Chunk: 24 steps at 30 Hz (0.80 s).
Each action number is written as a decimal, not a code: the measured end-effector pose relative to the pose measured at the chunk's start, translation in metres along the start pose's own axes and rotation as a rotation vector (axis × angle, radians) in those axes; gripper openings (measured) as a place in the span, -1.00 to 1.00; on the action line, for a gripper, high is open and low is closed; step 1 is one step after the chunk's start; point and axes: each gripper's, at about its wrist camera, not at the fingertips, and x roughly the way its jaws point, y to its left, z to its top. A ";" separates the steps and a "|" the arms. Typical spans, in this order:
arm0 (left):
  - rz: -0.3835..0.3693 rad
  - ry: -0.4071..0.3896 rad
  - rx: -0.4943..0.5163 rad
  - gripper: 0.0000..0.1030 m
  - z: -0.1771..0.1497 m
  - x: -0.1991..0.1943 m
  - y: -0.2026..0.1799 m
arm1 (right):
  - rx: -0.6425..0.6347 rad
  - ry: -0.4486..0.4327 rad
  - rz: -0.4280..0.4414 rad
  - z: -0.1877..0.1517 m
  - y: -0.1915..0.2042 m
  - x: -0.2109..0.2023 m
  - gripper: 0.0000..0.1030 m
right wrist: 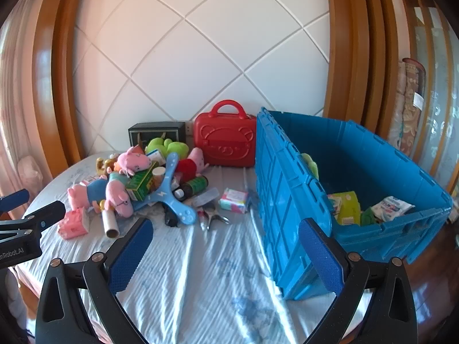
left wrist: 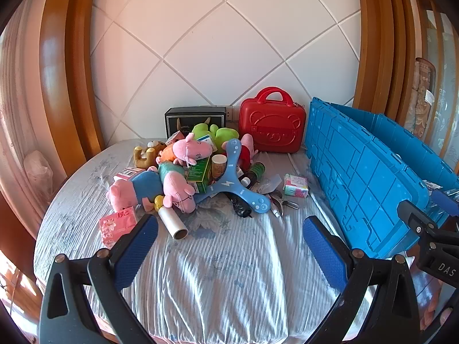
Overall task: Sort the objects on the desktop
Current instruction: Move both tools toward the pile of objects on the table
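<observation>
The things to sort lie in one heap on a table under a pale ribbed cloth, just left of the blue crate, which I take as the landmark. The heap is mostly soft toys: several pink pig plushes, some in blue or red clothes, a bright green plush at the back and a small brown bear on the side far from the crate. Over them rests a light blue three-armed boomerang with a white lightning mark. Among the toys are a green carton, a dark bottle and a white roll with a cardboard core. Between heap and crate lies a small colourful tissue pack; a pink pack lies at the heap's far side. The crate is open and holds some packets and a green box. Behind the heap, beside the crate's far corner, stands a red case with a bear face and a handle. The left gripper and the right gripper both have their blue pads spread wide, and nothing is between them.
</observation>
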 end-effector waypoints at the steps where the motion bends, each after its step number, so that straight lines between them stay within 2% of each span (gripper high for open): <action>1: 0.000 0.002 0.000 0.99 0.001 0.002 0.000 | 0.000 0.002 0.000 0.001 -0.001 0.002 1.00; 13: 0.010 0.025 -0.022 0.99 0.008 0.026 0.007 | -0.012 0.026 0.007 0.012 0.002 0.027 1.00; 24: 0.076 0.050 -0.071 0.99 0.017 0.061 0.020 | -0.054 0.044 0.072 0.029 0.014 0.074 1.00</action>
